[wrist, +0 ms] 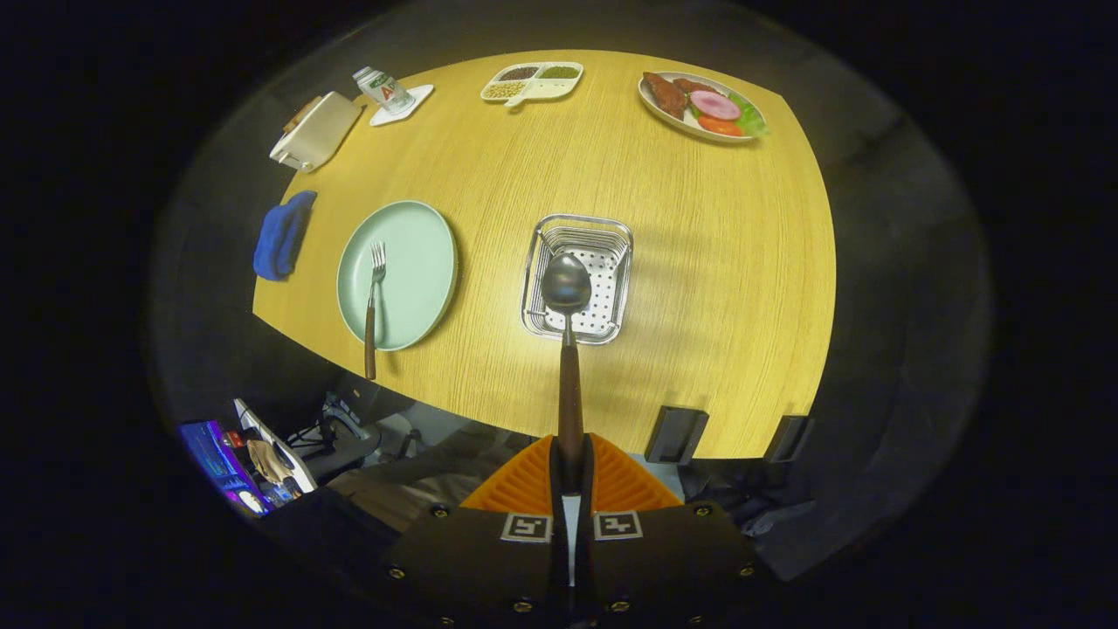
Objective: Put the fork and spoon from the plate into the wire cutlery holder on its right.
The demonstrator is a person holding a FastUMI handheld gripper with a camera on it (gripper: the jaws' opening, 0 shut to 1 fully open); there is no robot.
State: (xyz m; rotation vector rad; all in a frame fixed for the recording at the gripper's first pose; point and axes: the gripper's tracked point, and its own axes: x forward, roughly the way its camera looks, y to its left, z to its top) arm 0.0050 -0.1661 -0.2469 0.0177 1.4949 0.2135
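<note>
My gripper is shut on the brown wooden handle of the spoon, and I look down on the table from high above. The spoon points straight ahead, its metal bowl hanging over the wire cutlery holder, a square metal basket on the wooden table. To the left of the holder lies the pale green plate. The fork rests on that plate with its tines pointing away and its brown handle sticking out over the plate's near rim.
At the table's far side stand a plate of food, a divided tray of beans, a small bottle on a white coaster and a cream toaster. A blue cloth hangs at the left edge.
</note>
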